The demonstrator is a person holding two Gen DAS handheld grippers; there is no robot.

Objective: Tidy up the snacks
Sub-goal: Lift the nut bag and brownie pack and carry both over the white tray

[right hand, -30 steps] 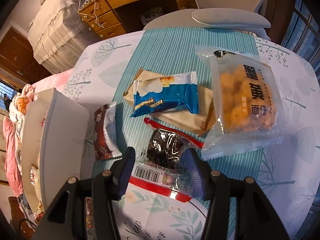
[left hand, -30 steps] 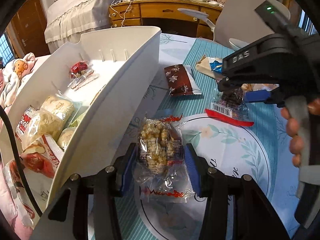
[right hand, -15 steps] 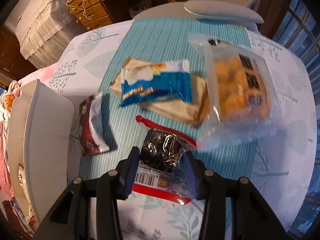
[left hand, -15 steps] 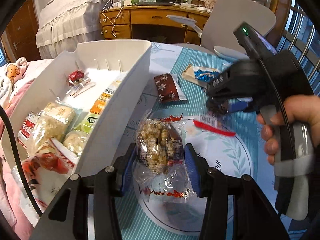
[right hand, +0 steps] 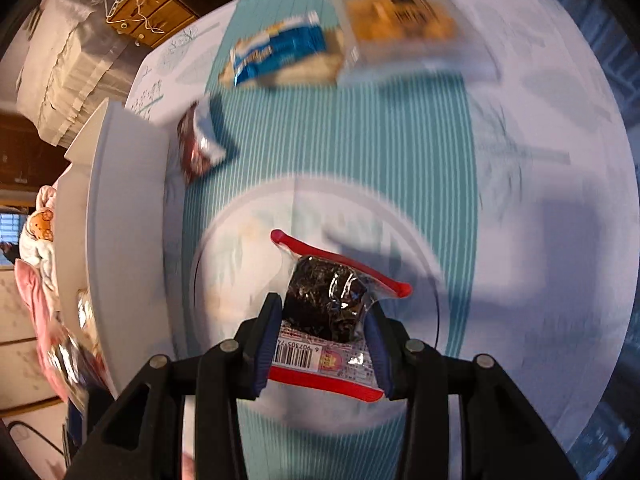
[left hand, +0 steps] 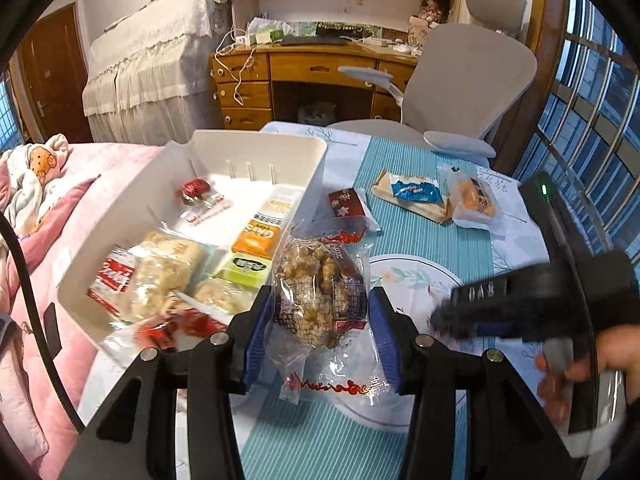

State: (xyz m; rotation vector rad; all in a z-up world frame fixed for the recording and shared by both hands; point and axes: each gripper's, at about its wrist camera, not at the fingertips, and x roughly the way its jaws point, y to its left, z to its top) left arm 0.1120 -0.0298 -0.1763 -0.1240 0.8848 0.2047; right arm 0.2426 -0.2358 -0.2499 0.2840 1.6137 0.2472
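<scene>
1. Bin (left hand: 120, 216): a white plastic storage bin is sitting at the left of the table, with upright slots on its far inner wall. Lying in it are clear packs of pale puffed cakes (left hand: 168, 272), an orange box (left hand: 256, 236), a green box (left hand: 244, 268) and, farther back, a small red-wrapped sweet (left hand: 196, 190).
2. Left gripper (left hand: 320, 320): its blue pads are pressing both sides of a clear packet of brown clustered snack (left hand: 316, 292), which is hanging clear of the table just right of the bin's near corner.
3. Right gripper (right hand: 324, 336): its jaws are standing nearly closed, clamping a clear red-edged packet of dark snack (right hand: 324, 304); the barcode end is lying between the fingers. A person's hand (left hand: 572, 368) is gripping the handle at the lower right of the left wrist view.
4. Surface: a tablecloth (left hand: 424, 240) with teal stripes, white side panels and a white printed circle is covering the table.
5. Loose items at the far end: a dark brown wrapper (left hand: 346, 204) is lying just beside the bin's far right corner; a blue-and-white packet (left hand: 416, 192) is resting on a tan one; a clear bag of orange pieces (left hand: 472, 200) is lying to its right.
6. Room: a grey office chair (left hand: 468, 80) is standing beyond the table, a wooden desk (left hand: 304, 76) behind it, barred windows at the right, pink bedding (left hand: 48, 208) at the left.
</scene>
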